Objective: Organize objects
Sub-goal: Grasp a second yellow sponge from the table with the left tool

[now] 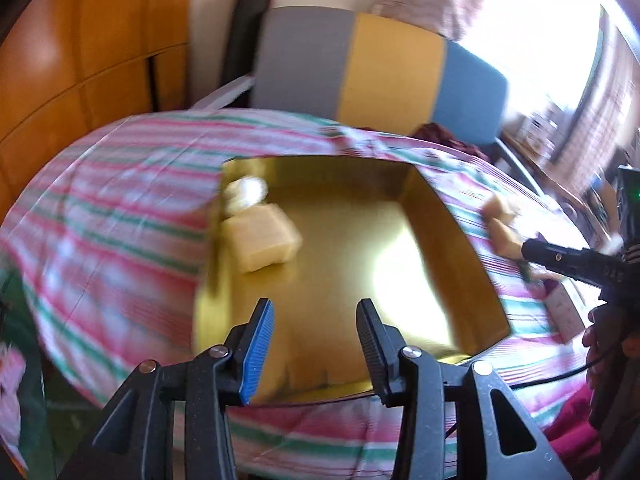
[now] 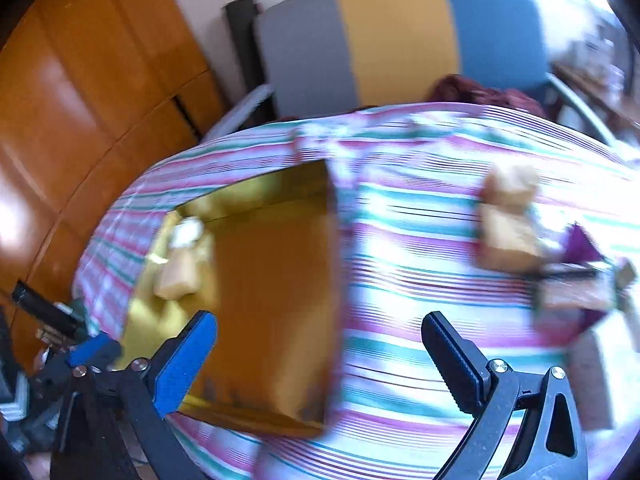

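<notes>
Gold tray (image 1: 436, 236): shiny, open-topped, lying on the striped cloth (image 1: 120, 208); its walls mirror the room.
Tray contents: pale yellow block (image 1: 262, 242) near the far left corner, touching or just beside a white crumpled lump (image 1: 246, 192) behind it; blur hides which.
Loose items: two tan blocks (image 2: 510, 218), one against the other, on the cloth well to the right of the tray; beside them a purple item (image 2: 582, 244) and a flat pale packet (image 2: 576, 294), both smeared.
Left gripper (image 1: 316, 354): hangs over the tray's near edge, fingers set narrow with a clear gap, nothing between them.
Right gripper (image 2: 320, 364): fingers spread wide and empty, above the tray's right wall and the cloth beside it.
Writing: no brand, label or text can be read; both views are motion-blurred.
Background: chair (image 1: 360, 64) with grey, yellow and blue panels behind the table; orange wood panels (image 1: 80, 40) to the left.
Person: a hand (image 1: 604, 332) at the right edge of the left wrist view.
</notes>
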The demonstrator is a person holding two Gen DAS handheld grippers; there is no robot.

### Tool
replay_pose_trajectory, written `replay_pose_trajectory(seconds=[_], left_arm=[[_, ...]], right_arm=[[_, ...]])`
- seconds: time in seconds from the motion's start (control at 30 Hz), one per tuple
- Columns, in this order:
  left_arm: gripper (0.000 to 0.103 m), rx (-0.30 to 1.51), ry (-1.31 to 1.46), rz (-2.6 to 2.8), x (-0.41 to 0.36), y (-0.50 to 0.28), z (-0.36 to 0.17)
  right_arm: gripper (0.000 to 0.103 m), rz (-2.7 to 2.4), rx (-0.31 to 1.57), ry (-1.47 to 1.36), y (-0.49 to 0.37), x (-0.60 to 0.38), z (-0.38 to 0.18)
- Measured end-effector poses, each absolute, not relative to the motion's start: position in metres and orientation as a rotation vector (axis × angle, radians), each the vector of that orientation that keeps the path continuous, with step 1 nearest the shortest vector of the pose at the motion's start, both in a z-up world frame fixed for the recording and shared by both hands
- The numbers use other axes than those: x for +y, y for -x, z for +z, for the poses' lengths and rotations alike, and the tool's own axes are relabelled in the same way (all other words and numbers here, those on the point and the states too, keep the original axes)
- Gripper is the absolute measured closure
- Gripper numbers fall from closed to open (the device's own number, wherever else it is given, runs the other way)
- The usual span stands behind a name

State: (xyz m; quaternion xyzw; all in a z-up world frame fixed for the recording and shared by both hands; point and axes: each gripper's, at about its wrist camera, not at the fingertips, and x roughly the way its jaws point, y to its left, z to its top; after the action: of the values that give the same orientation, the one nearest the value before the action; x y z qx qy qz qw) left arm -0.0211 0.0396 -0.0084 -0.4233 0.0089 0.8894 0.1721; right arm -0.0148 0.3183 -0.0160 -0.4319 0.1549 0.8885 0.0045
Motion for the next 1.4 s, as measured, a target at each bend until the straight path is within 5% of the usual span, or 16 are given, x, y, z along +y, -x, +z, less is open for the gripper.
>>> replay_pose_trajectory(seconds=[0.53, 1.13, 1.4], left_arm=[[0.059, 0.291, 1.095, 2.148, 0.259, 0.028, 0.012], [0.042, 0.177, 1.429, 2.035, 0.405, 0.119, -0.069], [0.049, 0.311, 1.429, 2.073, 0.429, 0.129, -0.096]], right_arm=[[0.000, 2.330, 0.701, 0.932, -0.090, 0.555, -0.014], [0.000, 2.287, 1.090, 0.833, -0.101, 0.588, -0.030], [0.000, 2.286, 1.112, 0.834, -0.103, 0.590, -0.032]])
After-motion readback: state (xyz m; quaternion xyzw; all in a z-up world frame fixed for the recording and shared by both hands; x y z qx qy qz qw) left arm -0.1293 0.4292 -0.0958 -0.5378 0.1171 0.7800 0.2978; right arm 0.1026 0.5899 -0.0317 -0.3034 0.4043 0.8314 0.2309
